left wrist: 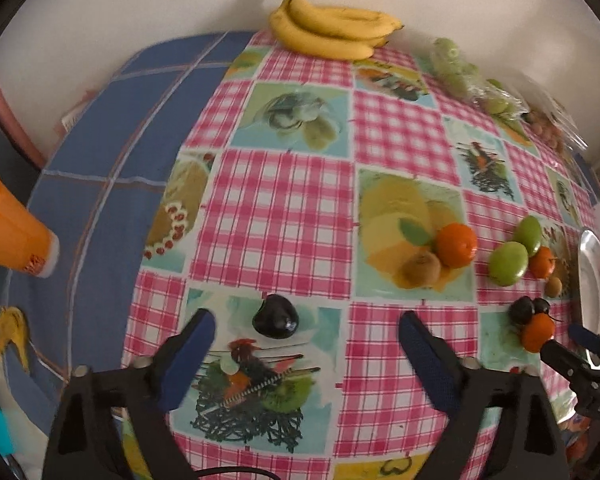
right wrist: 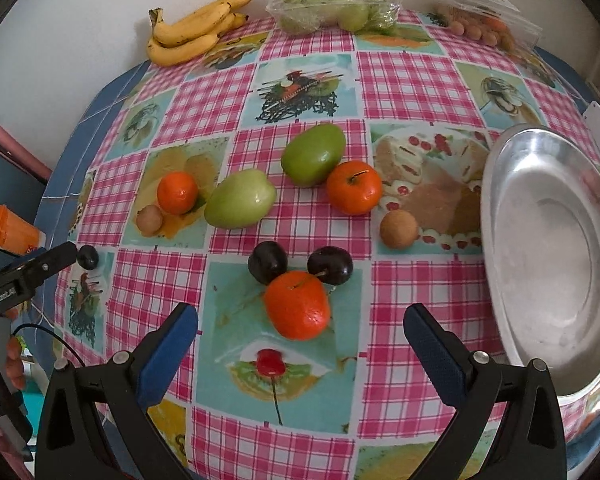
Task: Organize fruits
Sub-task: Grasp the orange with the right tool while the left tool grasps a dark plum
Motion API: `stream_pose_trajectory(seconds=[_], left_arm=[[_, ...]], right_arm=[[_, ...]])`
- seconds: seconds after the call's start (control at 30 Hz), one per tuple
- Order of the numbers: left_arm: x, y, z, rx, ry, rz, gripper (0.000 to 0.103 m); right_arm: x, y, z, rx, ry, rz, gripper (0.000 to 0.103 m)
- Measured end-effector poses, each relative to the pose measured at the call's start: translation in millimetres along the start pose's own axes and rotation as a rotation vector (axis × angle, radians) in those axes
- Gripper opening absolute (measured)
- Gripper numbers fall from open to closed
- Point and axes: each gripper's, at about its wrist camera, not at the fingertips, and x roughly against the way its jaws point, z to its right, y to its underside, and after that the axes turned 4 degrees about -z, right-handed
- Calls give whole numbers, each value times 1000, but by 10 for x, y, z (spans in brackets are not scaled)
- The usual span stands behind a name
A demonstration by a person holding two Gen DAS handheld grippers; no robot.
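Overhead: pink-checked tablecloth [right wrist: 400,76] against white wall [right wrist: 80,20]; both tools spread wide, unloaded.

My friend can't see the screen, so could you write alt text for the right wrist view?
The open right gripper hovers over a checkered tablecloth, aimed at an orange touching two dark plums. An empty metal plate sits to the right; green fruits, more oranges and bananas lie beyond.

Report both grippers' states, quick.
Left gripper: open, holding nothing; a dark plum lies just ahead.
Right gripper: open, holding nothing; a round orange tangerine sits between its fingers, untouched.
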Motion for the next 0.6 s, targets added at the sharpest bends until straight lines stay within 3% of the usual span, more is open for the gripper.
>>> stream_pose_trajectory(seconds=[0.1,0.17,0.23,0.43,0.6], left_arm=[[-120,-15,-51,27,16,-26,81],[-169,-24,-74,35,25,-34,71],[-207,-34,-85,40,32,-40,70],[-263,-86,-99,43,30,-52,55],[-302,-101,-122,45,3,-64,50]], right_arm=[[-51,-7,-20,-3,-3,-11,102],[-83,-6,-25,-5,-2,-20,97],[-118,-8,-35,-3,2,-32,77],[-191,0,-15,-21,10,-56,44],[-194,-4,-15,-31,-10,-63,39]])
